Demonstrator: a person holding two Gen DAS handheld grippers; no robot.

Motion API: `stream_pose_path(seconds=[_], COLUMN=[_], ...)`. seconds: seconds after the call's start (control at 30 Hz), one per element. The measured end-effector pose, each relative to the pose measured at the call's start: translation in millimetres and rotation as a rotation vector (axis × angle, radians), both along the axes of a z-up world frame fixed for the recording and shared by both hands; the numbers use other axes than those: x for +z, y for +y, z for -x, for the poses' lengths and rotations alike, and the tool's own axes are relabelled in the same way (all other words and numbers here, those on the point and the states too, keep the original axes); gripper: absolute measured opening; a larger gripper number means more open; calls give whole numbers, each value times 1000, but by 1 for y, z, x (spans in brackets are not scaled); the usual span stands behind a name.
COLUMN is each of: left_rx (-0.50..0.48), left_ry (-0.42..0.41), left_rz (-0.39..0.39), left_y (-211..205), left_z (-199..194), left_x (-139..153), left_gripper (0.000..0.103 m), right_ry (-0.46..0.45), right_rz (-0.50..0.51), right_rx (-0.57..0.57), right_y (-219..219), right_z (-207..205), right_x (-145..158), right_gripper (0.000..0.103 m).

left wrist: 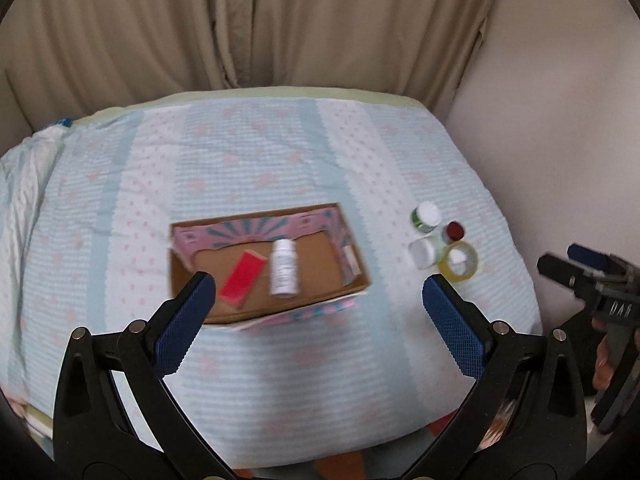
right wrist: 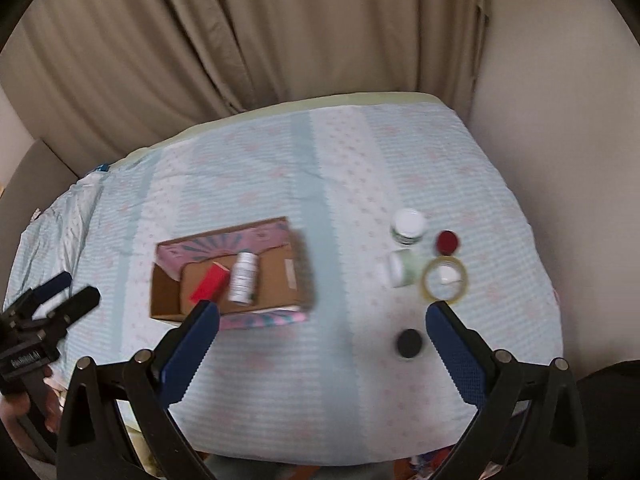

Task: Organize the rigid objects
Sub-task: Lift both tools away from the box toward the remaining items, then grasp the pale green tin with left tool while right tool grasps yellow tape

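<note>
An open cardboard box (left wrist: pixel 352 280) (right wrist: pixel 164 296) with a pink patterned rim lies on the bed. In it lie a red block (left wrist: pixel 242 280) (right wrist: pixel 210 284) and a white bottle (left wrist: pixel 284 268) (right wrist: pixel 243 278). To its right stand a white-lidded green jar (left wrist: pixel 426 218) (right wrist: pixel 408 226), a red-capped item (left wrist: pixel 455 231) (right wrist: pixel 447 241), a pale jar on its side (left wrist: pixel 424 254) (right wrist: pixel 400 268) and a yellow tape roll (left wrist: pixel 458 263) (right wrist: pixel 444 280). A small black round item (right wrist: pixel 409 343) lies nearer. My left gripper (left wrist: pixel 318 316) and right gripper (right wrist: pixel 322 344) are open and empty above the bed.
The bed has a light blue quilted cover (left wrist: pixel 280 160) (right wrist: pixel 320 168). Beige curtains (left wrist: pixel 240 20) hang behind it and a plain wall (left wrist: pixel 560 120) is at the right. The other gripper shows at each view's edge (left wrist: pixel 584 276) (right wrist: pixel 52 308).
</note>
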State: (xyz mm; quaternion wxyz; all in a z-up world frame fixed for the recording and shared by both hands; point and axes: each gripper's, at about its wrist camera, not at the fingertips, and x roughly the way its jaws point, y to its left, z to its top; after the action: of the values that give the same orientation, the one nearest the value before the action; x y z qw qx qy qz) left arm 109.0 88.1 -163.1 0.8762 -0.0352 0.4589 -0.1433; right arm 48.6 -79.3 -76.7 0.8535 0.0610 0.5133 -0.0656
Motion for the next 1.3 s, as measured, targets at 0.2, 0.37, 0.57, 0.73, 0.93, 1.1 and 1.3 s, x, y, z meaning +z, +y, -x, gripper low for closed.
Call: stream_pose_path(seconds=[0.2, 0.37, 0.57, 0.73, 0.93, 1.1, 1.3], left_rx=[51, 81, 71, 27, -25, -85, -128], left_ry=[55, 156, 203, 253, 351, 442, 531], left_rz=[27, 47, 25, 28, 32, -9, -40], left_y=[-93, -157, -208, -241, -282, -308, -325], left_z=[-1, -12, -30, -59, -111, -142, -167], left_x=[-10, -33, -52, -83, -147, -202, -258], left_gripper=[103, 103, 103, 103, 103, 100, 96], right_ry=[-12, -16, 7, 30, 49, 94, 133], right_rz=[32, 44, 14, 21, 51, 94, 134], right_rx=[65, 95, 97, 99, 105, 136, 175], right_y=[-83, -138, -177, -187, -194, -193, -184], right_z=[20, 23, 22, 16, 2, -15, -31], right_x=[-14, -33, -61, -95, -143, -196, -256], right_gripper=[103, 103, 103, 103, 103, 103, 103])
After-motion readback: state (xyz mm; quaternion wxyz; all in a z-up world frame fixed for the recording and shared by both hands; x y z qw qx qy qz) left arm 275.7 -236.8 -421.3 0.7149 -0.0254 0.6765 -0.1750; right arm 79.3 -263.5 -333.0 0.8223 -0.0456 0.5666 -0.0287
